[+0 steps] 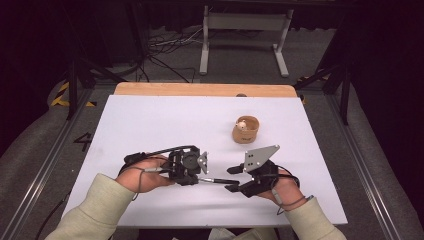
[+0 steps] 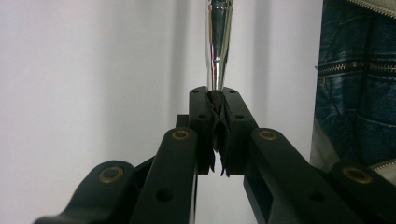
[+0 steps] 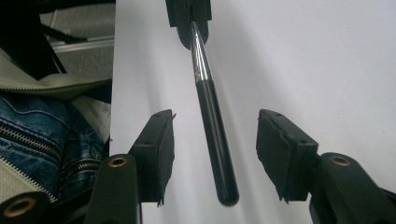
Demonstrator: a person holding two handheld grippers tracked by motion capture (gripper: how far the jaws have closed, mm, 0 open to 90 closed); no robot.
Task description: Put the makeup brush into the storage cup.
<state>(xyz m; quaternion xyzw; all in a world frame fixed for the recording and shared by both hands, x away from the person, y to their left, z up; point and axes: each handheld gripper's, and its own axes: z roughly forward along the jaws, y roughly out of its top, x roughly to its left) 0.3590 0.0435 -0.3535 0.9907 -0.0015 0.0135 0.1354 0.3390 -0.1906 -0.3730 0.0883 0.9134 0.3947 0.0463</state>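
A pen (image 1: 218, 180) with a chrome front and a black barrel lies level just above the white table, between my two hands. My left gripper (image 1: 200, 178) is shut on its chrome end (image 2: 218, 42), jaws pinched tight around the tip. The black barrel (image 3: 215, 135) reaches out toward my right gripper (image 1: 233, 178), which is open. Its pads (image 3: 161, 149) stand apart on either side of the barrel's rounded end without touching it.
A small round wooden cup (image 1: 245, 129) with something pale inside stands on the white table (image 1: 150, 125) to the back right. The table's near edge and the person's jeans (image 2: 355, 93) are close behind the grippers.
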